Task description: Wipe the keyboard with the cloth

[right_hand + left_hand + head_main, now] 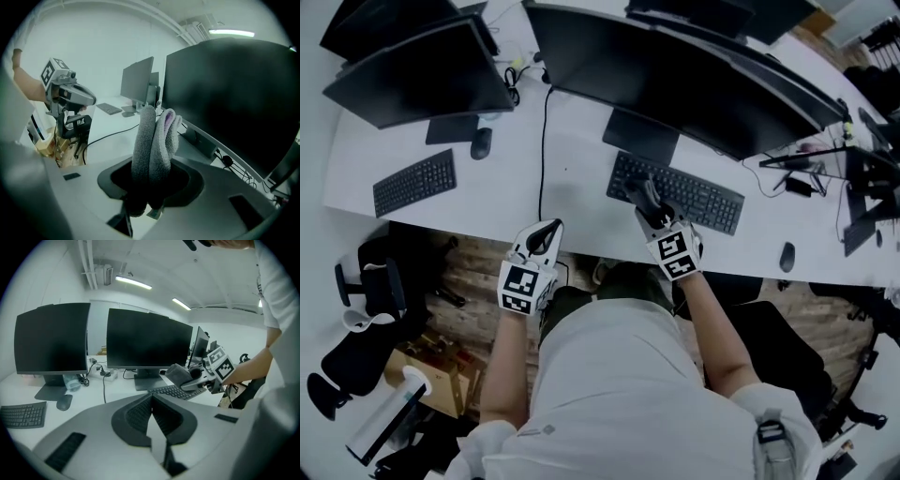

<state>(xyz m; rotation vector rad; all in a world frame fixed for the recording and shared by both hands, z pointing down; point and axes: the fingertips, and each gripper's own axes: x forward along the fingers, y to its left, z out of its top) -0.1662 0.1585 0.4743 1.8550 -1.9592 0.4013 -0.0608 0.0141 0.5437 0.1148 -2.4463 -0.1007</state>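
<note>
A black keyboard (698,200) lies on the white desk (572,202) in front of the big monitor (675,80). My right gripper (645,194) hovers over the keyboard's left end, shut on a folded grey cloth (637,187). In the right gripper view the cloth (152,140) stands up between the jaws and hides their tips. My left gripper (547,234) is shut on nothing at the desk's near edge, left of the keyboard. From the left gripper view I see the cloth (179,373) just above the keyboard (176,391).
A second keyboard (414,182) and a mouse (481,142) lie at the left under another monitor (422,75). A black cable (545,150) runs down the desk between the monitors. Another mouse (787,256) sits right of the keyboard. A chair (366,281) stands at the lower left.
</note>
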